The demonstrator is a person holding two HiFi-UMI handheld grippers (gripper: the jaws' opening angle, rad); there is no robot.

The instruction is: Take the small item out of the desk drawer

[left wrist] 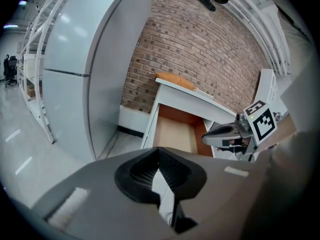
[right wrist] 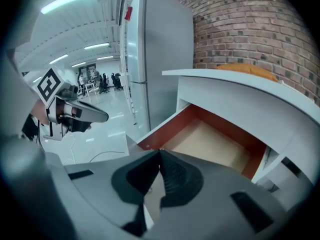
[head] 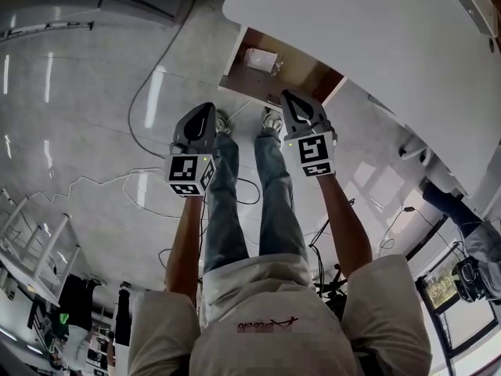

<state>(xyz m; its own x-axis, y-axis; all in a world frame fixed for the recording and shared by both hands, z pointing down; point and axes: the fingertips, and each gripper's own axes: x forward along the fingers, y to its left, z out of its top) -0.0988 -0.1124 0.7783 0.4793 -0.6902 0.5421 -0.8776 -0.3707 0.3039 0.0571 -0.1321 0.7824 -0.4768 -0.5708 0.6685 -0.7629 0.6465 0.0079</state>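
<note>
The floor is glossy and mirror-smooth; the tabletop is smooth matt white. The drawer looks like wood inside, and the small item may be crinkled clear plastic. The brick wall is rough.

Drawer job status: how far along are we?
Done: the drawer stands open, with the small packet lying inside. In hand: nothing. The left tongs and the right tongs are both shut and empty, and hover in front of the drawer. Left: open one pair, reach in, grip the packet and lift it out.
</note>
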